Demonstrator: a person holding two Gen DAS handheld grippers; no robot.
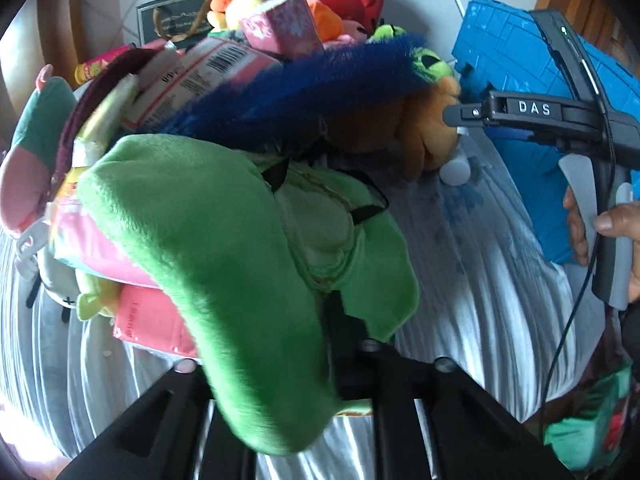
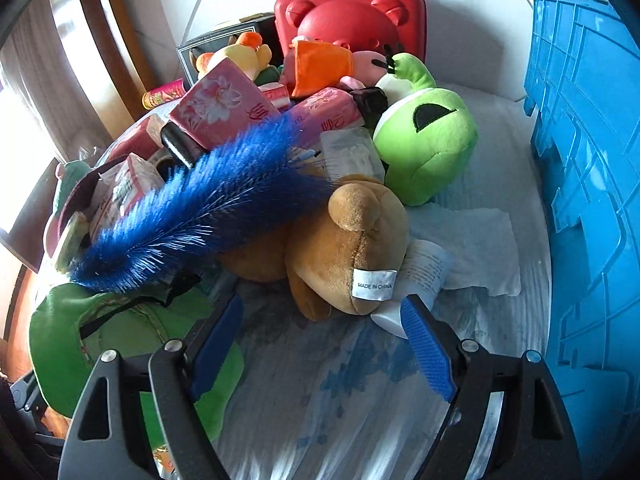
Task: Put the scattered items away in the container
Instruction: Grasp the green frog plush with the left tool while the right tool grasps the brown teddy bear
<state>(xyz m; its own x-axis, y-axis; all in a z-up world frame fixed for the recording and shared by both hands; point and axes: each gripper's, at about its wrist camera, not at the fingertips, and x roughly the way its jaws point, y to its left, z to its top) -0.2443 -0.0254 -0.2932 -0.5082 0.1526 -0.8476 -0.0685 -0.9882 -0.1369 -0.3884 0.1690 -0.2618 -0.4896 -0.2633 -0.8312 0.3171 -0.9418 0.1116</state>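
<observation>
Lying along the right edge of both views, the blue container (image 2: 580, 184) is seen as the largest thing, its ribbed wall standing well apart from the heap of items on the pale bedsheet (image 2: 360, 400). Against the far wall a red case (image 2: 352, 12) is seen. In the left wrist view the frame is filled by a green plush (image 1: 224, 248), which is draped over the left gripper (image 1: 344, 344); the jaws appear pressed together on its fabric, though the pads themselves are hidden by it. Its long axis runs from upper left to lower right in that view, and one end hangs down toward the camera. The container lies to the right of this plush, so a carry across the sheet is judged to be the coming move, the left hand being the one already at it. A blue brush (image 2: 192, 208) is laid slantwise across the pile, its tip toward the lower left. A brown plush (image 2: 344, 248) rests just ahead of the right gripper (image 2: 320, 344), whose jaws are spread with nothing between them. A green frog toy (image 2: 428, 148) sits beyond it.
</observation>
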